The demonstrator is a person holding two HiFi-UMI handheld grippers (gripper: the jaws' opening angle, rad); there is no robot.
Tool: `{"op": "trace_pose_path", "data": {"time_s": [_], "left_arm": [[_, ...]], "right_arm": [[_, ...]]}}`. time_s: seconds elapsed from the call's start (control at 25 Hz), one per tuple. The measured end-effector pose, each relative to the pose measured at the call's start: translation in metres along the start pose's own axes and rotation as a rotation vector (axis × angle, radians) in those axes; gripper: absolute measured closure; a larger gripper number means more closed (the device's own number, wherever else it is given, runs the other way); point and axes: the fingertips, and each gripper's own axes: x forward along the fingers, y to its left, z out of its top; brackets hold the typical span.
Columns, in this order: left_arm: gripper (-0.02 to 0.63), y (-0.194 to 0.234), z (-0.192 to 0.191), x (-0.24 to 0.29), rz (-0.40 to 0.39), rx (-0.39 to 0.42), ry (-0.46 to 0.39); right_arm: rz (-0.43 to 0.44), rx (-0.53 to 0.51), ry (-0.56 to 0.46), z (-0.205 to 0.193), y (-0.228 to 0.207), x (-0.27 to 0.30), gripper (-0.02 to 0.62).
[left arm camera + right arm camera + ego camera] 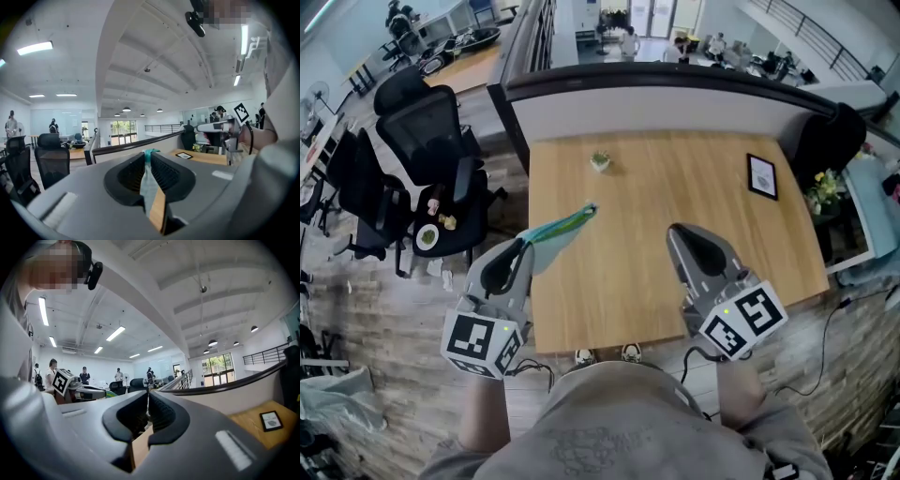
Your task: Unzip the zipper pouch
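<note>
Teal pouch [564, 226] was clamped in left tongs [523, 246], held over the surface's [675, 187] left edge. Right tongs [676, 229] were closed together, empty, above the surface. Next, zip pull should be pinched w/ right, pouch kept taut.

Grey moulded left gripper [525, 244] and right gripper [676, 231] with black ribbed jaw pads, white marker cube [481, 342] with black squares and a green light on each, thin black cable [700, 354] trailing, grey short-sleeved T-shirt [600, 422] with faint print, white-toed shoes [582, 356].
</note>
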Motion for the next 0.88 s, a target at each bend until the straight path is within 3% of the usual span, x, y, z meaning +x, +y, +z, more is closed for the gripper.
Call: {"op": "trace_pose_path", "data": {"time_s": [0.16,0.4,0.64,0.88], "left_arm": [[0.563,0.021,0.031,-0.008,0.081,0.026,-0.076],[0.563,0.037,0.060,-0.021,0.149,0.084,-0.144],[0.563,0.038,0.046,-0.022,0.173,0.088,-0.109],[0.561,0.032,0.015,-0.017,0.154,0.057,-0.052]], "right_arm": [[-0.028,-0.036,-0.097,0.037,0.005,-0.009,0.578],[-0.091,-0.053,-0.136,0.064,0.005,-0.018,0.578],[-0.130,-0.077,-0.144,0.054,0.001,-0.021,0.581],[-0.135,-0.050,-0.058,0.013,-0.004,-0.013,0.584]]}}
